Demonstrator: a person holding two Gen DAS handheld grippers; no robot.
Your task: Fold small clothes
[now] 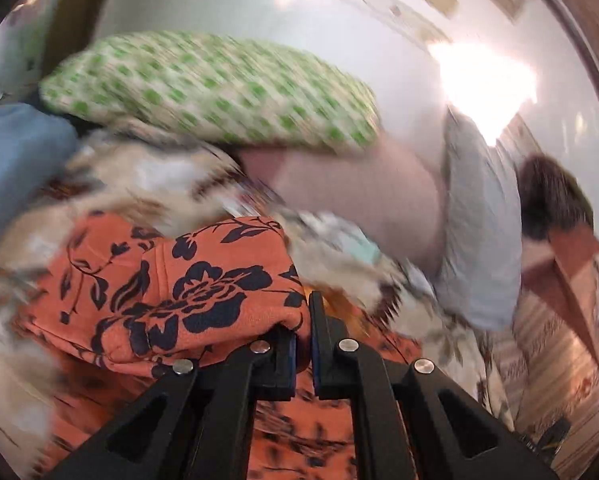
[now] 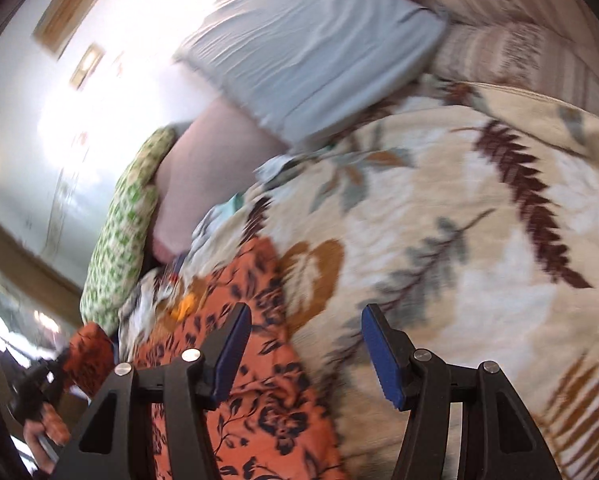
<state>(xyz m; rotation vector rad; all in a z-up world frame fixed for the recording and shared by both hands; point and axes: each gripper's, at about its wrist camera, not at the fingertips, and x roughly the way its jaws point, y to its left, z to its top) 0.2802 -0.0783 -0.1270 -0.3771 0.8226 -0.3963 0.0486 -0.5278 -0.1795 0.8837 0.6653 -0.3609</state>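
Observation:
An orange garment with dark blue flowers [image 1: 187,288] lies on a cream leaf-print blanket [image 2: 459,240]. My left gripper [image 1: 303,320] is shut on a bunched edge of this garment and holds it lifted. The garment also shows in the right wrist view [image 2: 267,392], running under my right gripper [image 2: 303,344]. My right gripper is open and empty, its blue pads [image 2: 379,356] just above the cloth and blanket. The left gripper [image 2: 39,384] shows at the far left of the right wrist view, with orange cloth in it.
A green-and-white patterned pillow [image 1: 219,88] lies beyond the garment. A person in a light blue shirt [image 2: 311,48] with a bare midriff lies on the bed. A blue cloth [image 1: 15,160] is at the left. A striped sheet [image 2: 519,52] is at the far side.

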